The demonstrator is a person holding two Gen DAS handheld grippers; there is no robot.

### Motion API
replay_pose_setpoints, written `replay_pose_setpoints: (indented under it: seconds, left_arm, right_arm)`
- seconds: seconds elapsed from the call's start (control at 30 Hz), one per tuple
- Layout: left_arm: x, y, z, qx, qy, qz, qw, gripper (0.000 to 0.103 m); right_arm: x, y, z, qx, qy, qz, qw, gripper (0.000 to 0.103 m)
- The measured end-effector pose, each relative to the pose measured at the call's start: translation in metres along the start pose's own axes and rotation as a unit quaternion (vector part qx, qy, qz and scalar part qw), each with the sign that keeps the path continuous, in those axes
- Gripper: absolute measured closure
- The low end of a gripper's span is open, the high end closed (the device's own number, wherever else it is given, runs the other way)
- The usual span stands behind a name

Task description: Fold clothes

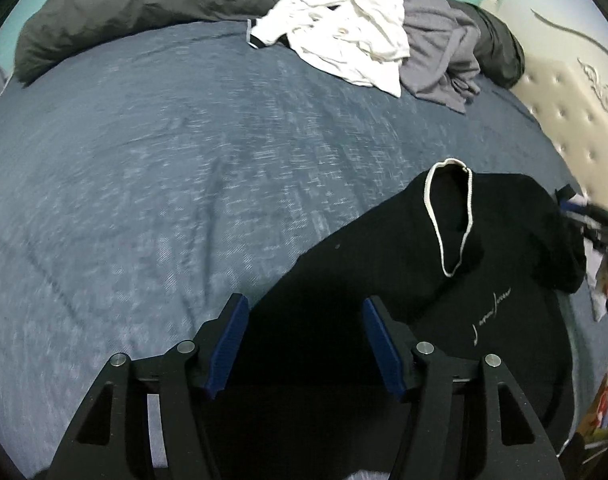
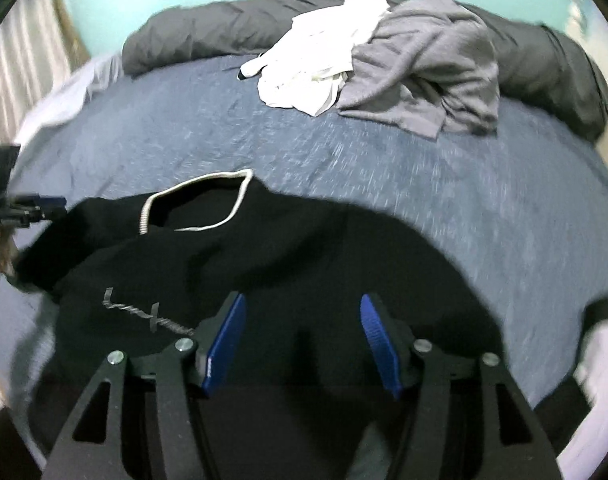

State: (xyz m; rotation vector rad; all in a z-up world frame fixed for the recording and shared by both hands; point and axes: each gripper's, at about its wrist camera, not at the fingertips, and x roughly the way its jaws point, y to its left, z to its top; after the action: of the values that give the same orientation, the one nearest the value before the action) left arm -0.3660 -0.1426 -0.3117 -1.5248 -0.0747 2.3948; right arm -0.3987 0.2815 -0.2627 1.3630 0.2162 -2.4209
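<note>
we see the black shirt spread on the bed, not yet a neat fold – our left tool and right tool gape wide, gripping nothing. a white garment and grey garment lie crumpled – unfolded.

text: one pale cursive script line on the chest of the black shirt, below its white-trimmed neckline | legibility: too small and slanted in the left wrist view, motion-blurred in the right wrist view; no letters can be made out | other labels, numbers, signs: none readable
</note>
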Motion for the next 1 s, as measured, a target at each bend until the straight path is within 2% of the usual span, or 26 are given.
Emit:
replay_pose_setpoints:
  seconds: [0.2,0.3,0.53,0.63,0.67,0.7,0.73,0.8,0.83,0.87,0.93,1.0]
  left_arm:
    - [0.023,-0.013,0.014,0.020,0.014,-0.004,0.9997,0.038]
    - [0.038,-0.018,0.021,0.028,0.025,-0.002,0.9993,0.037]
    - [0.063,-0.022,0.022,0.040,0.042,0.000,0.9983,0.039]
    - [0.065,-0.021,0.020,0.047,0.040,0.002,0.9981,0.065]
    - [0.065,-0.021,0.019,0.051,0.038,0.002,0.9980,0.081]
    - [0.063,-0.021,0.018,0.056,0.035,0.001,0.9978,0.085]
    - [0.060,-0.022,0.018,0.061,0.030,0.004,0.9977,0.086]
    - [0.052,-0.024,0.019,0.069,0.016,0.016,0.9973,0.089]
    - [0.048,-0.026,0.020,0.074,0.009,0.022,0.9970,0.089]
    - [0.044,-0.027,0.021,0.078,0.002,0.028,0.9966,0.090]
    - [0.036,-0.029,0.022,0.087,-0.012,0.040,0.9954,0.091]
    - [0.024,-0.026,0.029,0.081,-0.028,0.050,0.9951,0.092]
  right_arm:
    - [0.026,-0.026,0.033,0.002,0.029,-0.036,0.999,0.042]
    - [0.040,-0.020,0.043,-0.032,0.034,-0.057,0.997,0.042]
    - [0.086,0.013,0.057,-0.107,0.057,-0.043,0.992,0.042]
    - [0.102,0.017,0.055,-0.113,0.070,-0.041,0.990,0.042]
    - [0.108,0.019,0.054,-0.115,0.074,-0.041,0.990,0.042]
    - [0.113,0.020,0.053,-0.117,0.079,-0.040,0.989,0.042]
    - [0.118,0.022,0.049,-0.125,0.085,-0.039,0.988,0.042]
    - [0.123,0.027,0.040,-0.146,0.091,-0.035,0.984,0.057]
    - [0.124,0.030,0.035,-0.159,0.089,-0.031,0.983,0.075]
    - [0.124,0.032,0.029,-0.172,0.086,-0.033,0.981,0.088]
    - [0.121,0.032,0.021,-0.186,0.075,-0.036,0.979,0.096]
    - [0.111,0.027,0.020,-0.178,0.057,-0.039,0.982,0.097]
